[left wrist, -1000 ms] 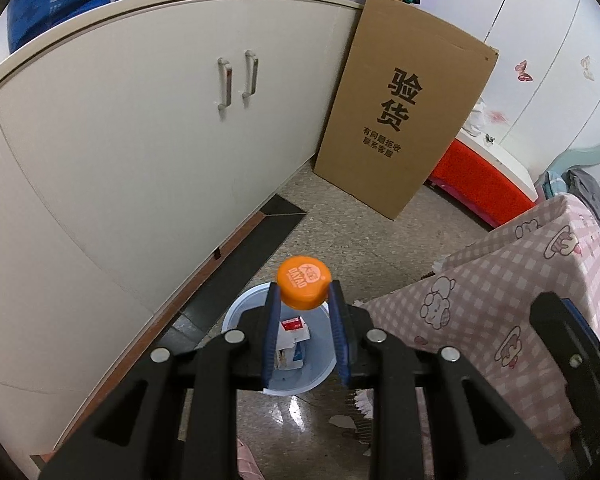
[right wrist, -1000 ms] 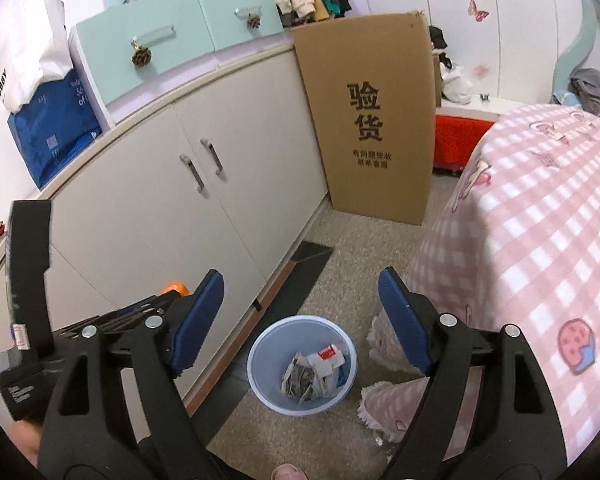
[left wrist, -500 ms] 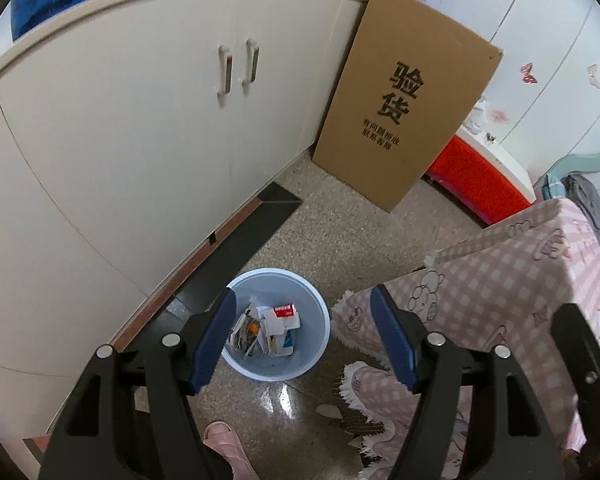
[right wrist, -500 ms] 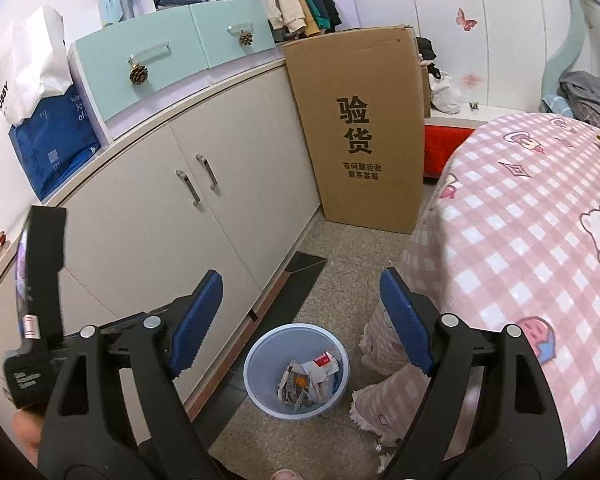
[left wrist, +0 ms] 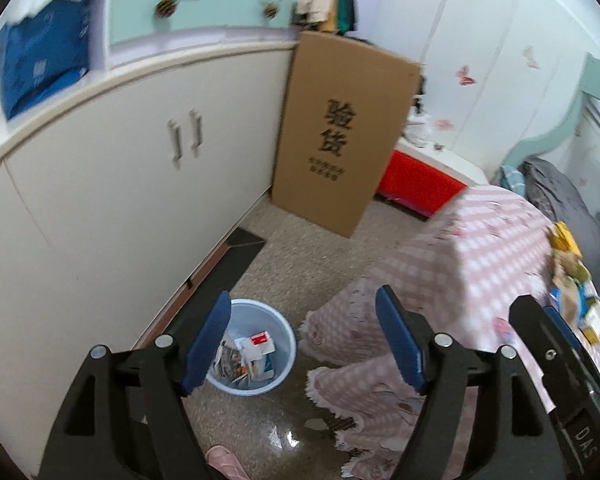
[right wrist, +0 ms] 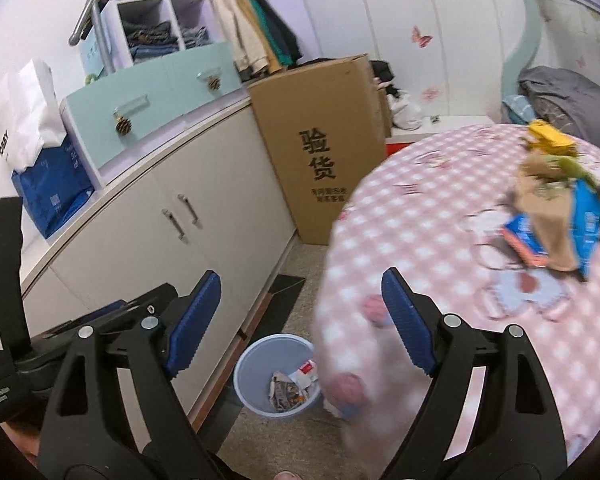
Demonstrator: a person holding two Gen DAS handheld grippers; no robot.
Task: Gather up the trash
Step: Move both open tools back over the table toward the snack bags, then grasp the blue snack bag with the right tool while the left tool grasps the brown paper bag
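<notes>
Nearest the left wrist camera, the left gripper [left wrist: 302, 340] shows black plastic arms with ribbed blue pads, its jaws spread and opening wider, with nothing between them. The right gripper [right wrist: 302, 320] has the same build and stands wide apart, likewise empty; in its view the black body of the left tool sits at the lower left.

Just below the left pad sits the trash bin [left wrist: 288, 338], a round pale-blue plastic bucket on a speckled stone floor [left wrist: 312, 256]. Inside it lies the collected trash [left wrist: 246, 358]: crumpled printed paper, a small white carton with a red label, and a speck of orange. A pink slipper [left wrist: 224, 460] pokes in at the bottom edge, and a small scrap lies on the glossy patch of floor beside the cloth's fringe.

To the right, a pink-and-white checked tablecloth [right wrist: 440, 216] with cartoon prints drapes over a rounded table, its fringed hem near the bin. On top, well away from the bin, rests more litter [right wrist: 556, 216]: a tan paper bag, flat blue packets and something yellow, blurred.

To the left runs a smooth cream cabinet [left wrist: 112, 184] with paired metal handles. Farther back, a tall brown cardboard box [left wrist: 340, 136] printed with black characters leans against it, with a red box [left wrist: 416, 186] behind.
</notes>
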